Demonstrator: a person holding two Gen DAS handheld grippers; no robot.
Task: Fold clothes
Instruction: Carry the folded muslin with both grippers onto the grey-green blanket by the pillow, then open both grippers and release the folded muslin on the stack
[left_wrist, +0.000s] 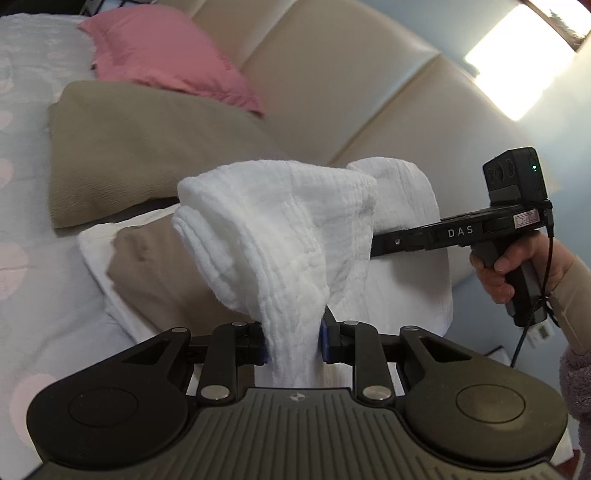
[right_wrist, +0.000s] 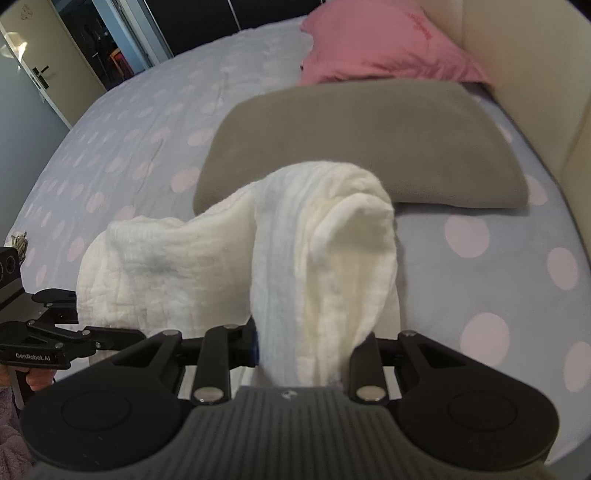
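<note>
Crinkled white muslin cloth (left_wrist: 280, 236) clamped in left claw (left_wrist: 292, 341) and in right claw (right_wrist: 303, 347), bunched and draped between both, lifted above polka-dot bed (right_wrist: 517, 266). Beyond: flat taupe pillow (right_wrist: 369, 144), pink pillow (right_wrist: 384, 48), beige padded headboard (left_wrist: 332, 74). Under the cloth: white-and-tan folded pile (left_wrist: 147, 266).

Pink pillow (right_wrist: 391, 44) behind taupe pillow (right_wrist: 362, 144) on dotted bedsheet (right_wrist: 140, 122); beige headboard (left_wrist: 332, 66).
</note>
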